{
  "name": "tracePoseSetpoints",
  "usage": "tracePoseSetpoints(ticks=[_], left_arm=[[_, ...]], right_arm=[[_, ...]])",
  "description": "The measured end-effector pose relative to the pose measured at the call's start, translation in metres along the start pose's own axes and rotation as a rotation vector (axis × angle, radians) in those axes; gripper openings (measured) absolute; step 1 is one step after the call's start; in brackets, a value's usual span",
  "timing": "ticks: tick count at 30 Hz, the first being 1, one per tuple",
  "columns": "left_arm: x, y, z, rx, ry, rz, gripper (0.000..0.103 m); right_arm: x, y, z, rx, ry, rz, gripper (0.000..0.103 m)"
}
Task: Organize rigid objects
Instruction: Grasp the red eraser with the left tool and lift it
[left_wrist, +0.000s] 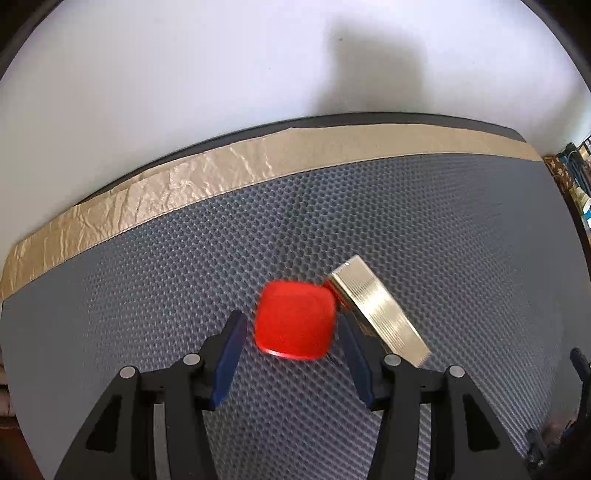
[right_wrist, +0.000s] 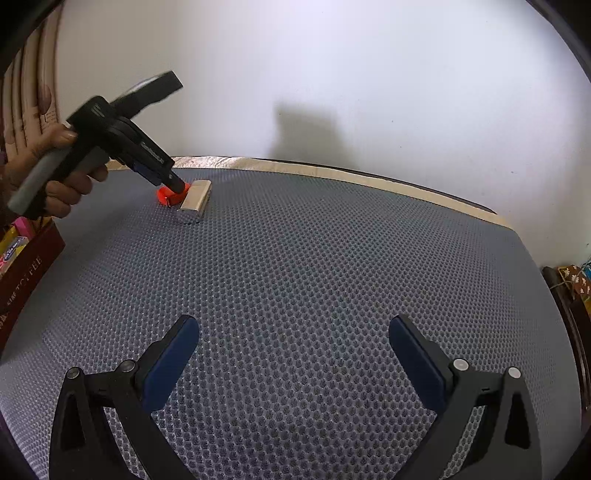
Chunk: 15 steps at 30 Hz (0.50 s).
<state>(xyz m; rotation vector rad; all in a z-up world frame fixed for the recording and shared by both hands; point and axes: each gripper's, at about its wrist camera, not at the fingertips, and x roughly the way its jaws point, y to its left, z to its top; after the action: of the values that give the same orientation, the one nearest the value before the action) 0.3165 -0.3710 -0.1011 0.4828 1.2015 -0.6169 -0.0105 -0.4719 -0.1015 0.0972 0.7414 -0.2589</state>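
Observation:
A flat red square piece (left_wrist: 295, 319) with rounded corners sits between the blue pads of my left gripper (left_wrist: 290, 321), which is shut on it and points steeply down at the grey honeycomb mat (left_wrist: 443, 229). Just to its right a gold ribbed box (left_wrist: 376, 310) lies on the mat, with a red edge showing at its near corner. The right wrist view shows the left gripper (right_wrist: 176, 186) held by a hand, its tip at the red piece (right_wrist: 166, 195) beside the gold box (right_wrist: 195, 199). My right gripper (right_wrist: 293, 332) hangs open over bare mat (right_wrist: 295, 258), with nothing between its fingers.
A wrinkled tan tape strip (left_wrist: 221, 177) runs along the mat's far edge below a white wall (left_wrist: 184, 74). A dark red box (right_wrist: 22, 280) with colourful packets stands off the mat's left side. Clutter (right_wrist: 576, 280) sits past the right edge.

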Motion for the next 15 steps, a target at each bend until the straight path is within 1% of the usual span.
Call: tracePoseSetpoints(ticks=[2,4,5,6,8,11,15], left_arm=[[0.009,0.000,0.004,0.014,0.014,0.001,0.053],[0.020,0.000,0.001,0.007,0.025,-0.006,0.053],[0.019,0.003,0.000,-0.017,-0.007,-0.017,0.050],[0.020,0.004,0.000,-0.027,-0.010,-0.017,0.047],[0.019,0.004,-0.003,-0.045,-0.007,-0.004,0.047],[0.007,-0.001,-0.018,-0.083,0.001,0.002,0.047],[-0.014,-0.008,-0.054,-0.153,0.008,-0.078,0.047]], right_arm=[[0.001,-0.006,0.000,0.004,-0.002,-0.001,0.102],[0.001,-0.009,-0.001,0.008,-0.006,-0.003,0.102],[0.003,-0.013,-0.001,0.009,-0.006,-0.006,0.102],[0.004,-0.014,-0.001,0.011,-0.005,-0.008,0.102],[0.004,-0.014,-0.001,0.016,-0.004,-0.012,0.102],[0.003,-0.019,0.000,0.025,-0.003,-0.019,0.102],[0.009,-0.018,0.003,0.023,0.002,-0.018,0.102]])
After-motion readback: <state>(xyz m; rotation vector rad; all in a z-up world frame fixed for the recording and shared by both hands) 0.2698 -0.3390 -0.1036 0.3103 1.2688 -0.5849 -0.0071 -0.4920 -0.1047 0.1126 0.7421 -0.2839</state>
